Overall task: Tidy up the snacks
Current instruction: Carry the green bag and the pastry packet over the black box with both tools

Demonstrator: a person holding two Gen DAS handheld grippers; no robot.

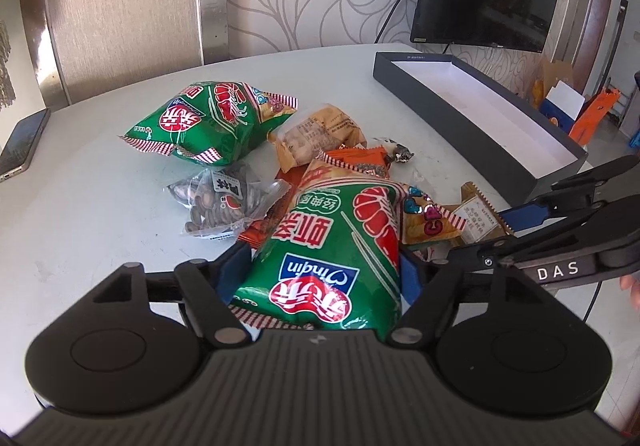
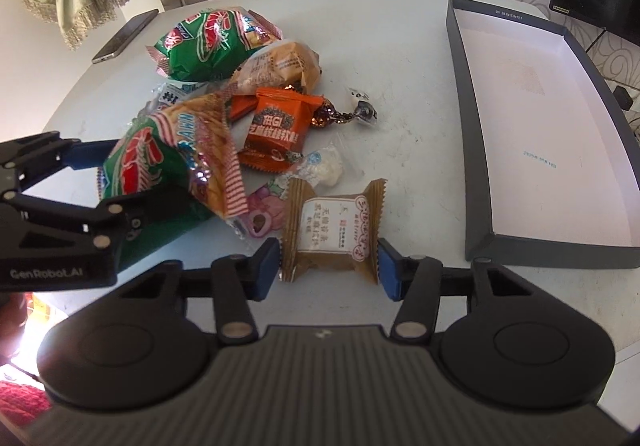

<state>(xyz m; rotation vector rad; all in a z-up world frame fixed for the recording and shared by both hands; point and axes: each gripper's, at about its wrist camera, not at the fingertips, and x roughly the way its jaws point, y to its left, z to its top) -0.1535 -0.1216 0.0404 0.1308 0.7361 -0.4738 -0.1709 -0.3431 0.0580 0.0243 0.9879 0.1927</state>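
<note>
A green shrimp-chip bag lies at the near end of a snack pile on the pale table. My left gripper is shut on the bag, its blue pads pressing both sides. From the right wrist view, the left gripper and this bag show at the left. A brown pastry packet lies flat between the blue pads of my right gripper, which touch its crimped edges. The right gripper reaches in from the right around that packet.
A second green bag, a tan packet, a seed packet, an orange packet and wrapped candies fill the pile. A dark open box with a white inside lies to the right. A phone rests far left.
</note>
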